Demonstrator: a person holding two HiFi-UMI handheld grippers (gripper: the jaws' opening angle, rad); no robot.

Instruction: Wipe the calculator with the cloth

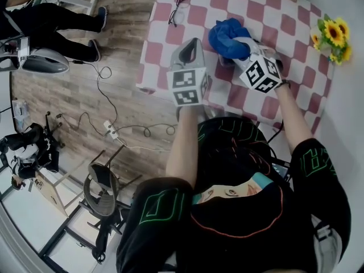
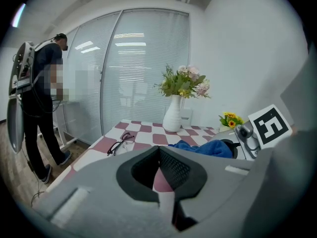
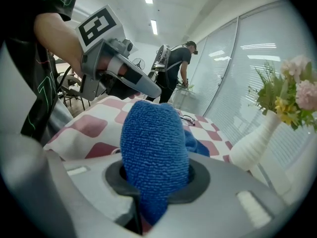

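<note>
My right gripper [image 1: 242, 43] is shut on a blue cloth [image 1: 227, 37], which it holds over the pink-and-white checked table [image 1: 170, 56]. In the right gripper view the cloth [image 3: 153, 148] bulges up from between the jaws and fills the middle. My left gripper [image 1: 195, 42] hangs just left of the cloth, above the table's near edge. Its jaws meet with nothing between them [image 2: 159, 153]. From the left gripper view the cloth [image 2: 203, 148] lies to the right. I cannot make out the calculator in any view; the cloth and the grippers cover that spot.
Black glasses [image 1: 178, 8] lie at the table's far left. A white vase of flowers [image 2: 173, 118] stands at the back and small sunflowers [image 1: 333, 36] at the right edge. A person [image 2: 42, 98] stands by the glass wall. Chairs and cables [image 1: 102, 186] are on the floor to the left.
</note>
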